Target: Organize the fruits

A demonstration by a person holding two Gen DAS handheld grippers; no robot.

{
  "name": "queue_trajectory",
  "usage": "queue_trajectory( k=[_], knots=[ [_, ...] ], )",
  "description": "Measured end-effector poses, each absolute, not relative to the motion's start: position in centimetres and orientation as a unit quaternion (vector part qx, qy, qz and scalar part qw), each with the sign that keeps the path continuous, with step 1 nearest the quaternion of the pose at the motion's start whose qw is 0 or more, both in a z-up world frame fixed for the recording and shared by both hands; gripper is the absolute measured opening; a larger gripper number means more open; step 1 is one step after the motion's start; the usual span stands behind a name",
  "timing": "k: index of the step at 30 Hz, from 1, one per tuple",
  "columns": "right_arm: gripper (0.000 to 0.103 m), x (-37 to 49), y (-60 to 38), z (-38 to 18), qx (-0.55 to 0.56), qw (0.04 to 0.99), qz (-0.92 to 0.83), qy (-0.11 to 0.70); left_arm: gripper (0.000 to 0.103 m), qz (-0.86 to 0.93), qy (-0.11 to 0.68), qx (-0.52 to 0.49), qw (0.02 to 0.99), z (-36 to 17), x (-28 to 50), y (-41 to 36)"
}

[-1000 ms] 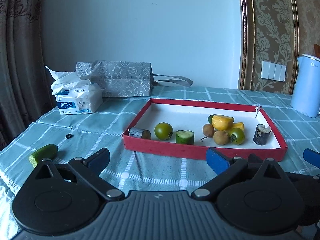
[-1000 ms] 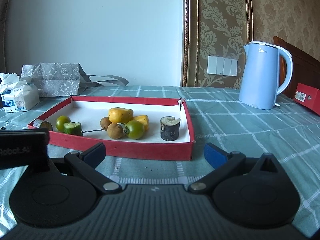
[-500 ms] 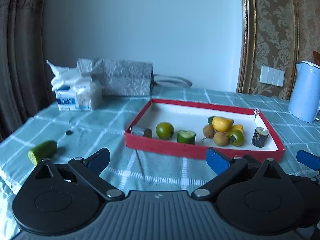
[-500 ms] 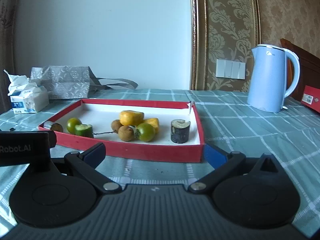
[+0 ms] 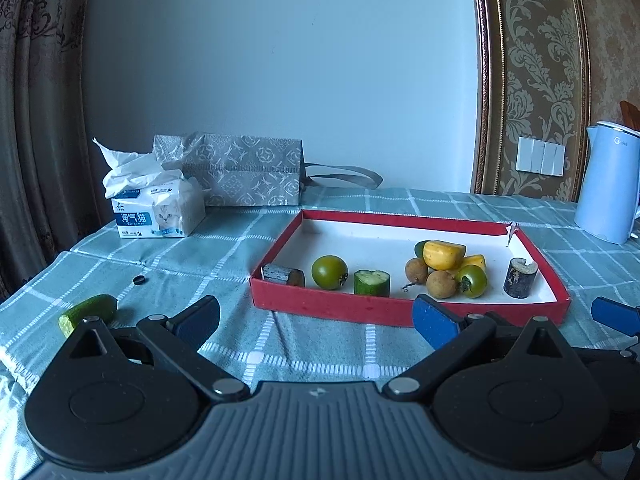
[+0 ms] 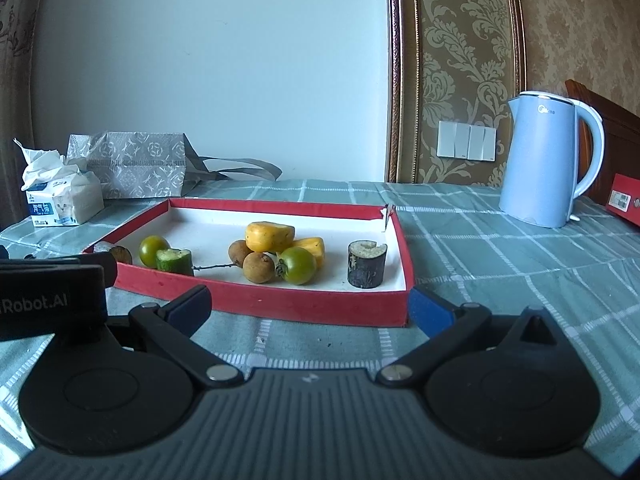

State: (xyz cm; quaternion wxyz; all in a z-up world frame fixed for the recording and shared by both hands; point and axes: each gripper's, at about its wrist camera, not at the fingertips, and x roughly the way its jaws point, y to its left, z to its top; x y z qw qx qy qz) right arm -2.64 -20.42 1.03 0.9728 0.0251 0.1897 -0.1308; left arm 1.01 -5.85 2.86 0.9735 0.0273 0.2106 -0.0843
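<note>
A shallow red tray [image 5: 340, 306] [image 6: 280, 302] with a white floor lies on the checked cloth ahead of both grippers. It holds green tomatoes [image 5: 329, 272] [image 6: 298, 265], a cucumber chunk [image 5: 371, 282] [image 6: 175, 261], brown longans [image 5: 441, 283] [image 6: 258, 267], yellow fruit pieces [image 5: 443, 254] [image 6: 270, 236] and dark cane stubs [image 5: 519, 278] [image 6: 366, 264]. A cucumber piece [image 5: 89, 313] lies alone on the cloth at the left. My left gripper [image 5: 316, 320] is open and empty, short of the tray's near wall. My right gripper [image 6: 309, 304] is open and empty too, close to that wall.
A tissue pack [image 5: 158, 210] [image 6: 62, 200] and a grey patterned bag [image 5: 244, 172] [image 6: 136, 168] stand at the back left. A blue kettle [image 6: 548, 160] [image 5: 610, 184] is at the right, a red box [image 6: 626, 200] beyond it. A small dark cap [image 5: 139, 280] lies on the cloth.
Both views have shifted slightly, with the tray's place in each frame moving a little. Both grippers stay open and empty; the fruits have not moved.
</note>
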Motion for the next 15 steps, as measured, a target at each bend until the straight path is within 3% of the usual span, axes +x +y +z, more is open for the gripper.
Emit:
queue_trajectory(
  k=[15],
  knots=[
    [0.103, -2.56, -20.01, 0.86, 0.016, 0.973, -0.124, 0.193, 0.103, -0.069, 0.202, 0.028, 0.977, 2.53, 0.69, -6.04]
  ],
)
